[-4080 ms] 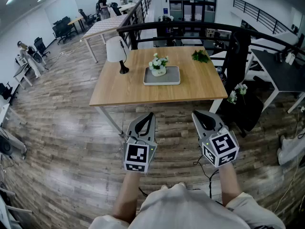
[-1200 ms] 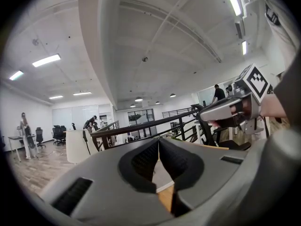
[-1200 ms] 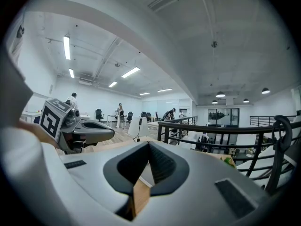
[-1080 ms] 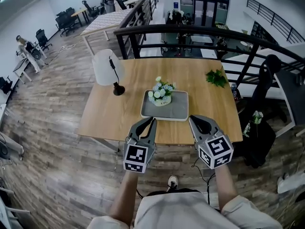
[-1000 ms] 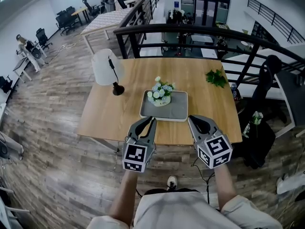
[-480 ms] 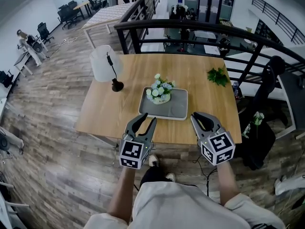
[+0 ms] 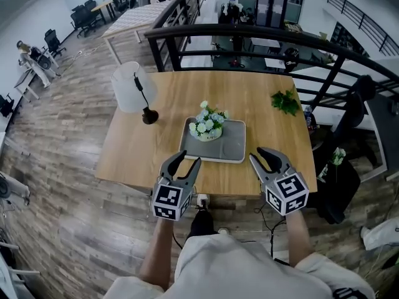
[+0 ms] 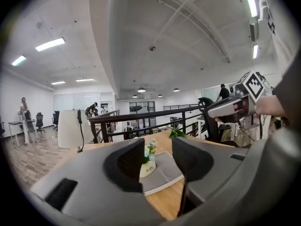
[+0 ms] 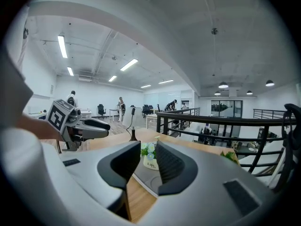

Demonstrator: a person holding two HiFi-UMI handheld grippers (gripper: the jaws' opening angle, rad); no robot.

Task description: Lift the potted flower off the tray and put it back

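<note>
Grey tray [image 7: 228,147] w/ potted flower [image 7: 207,124] on wood table [image 7: 142,156]

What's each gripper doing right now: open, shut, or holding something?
Left gripper: open, jaws just been opening, nothing between them.
Right gripper: open, jaws just been opening, empty.
The potted flower sits untouched on the tray.

The tray [image 7: 229,147] was grey, the potted flower [image 7: 207,124] white and pale blue in a cream pot, the table [image 7: 265,129] light wood
</note>
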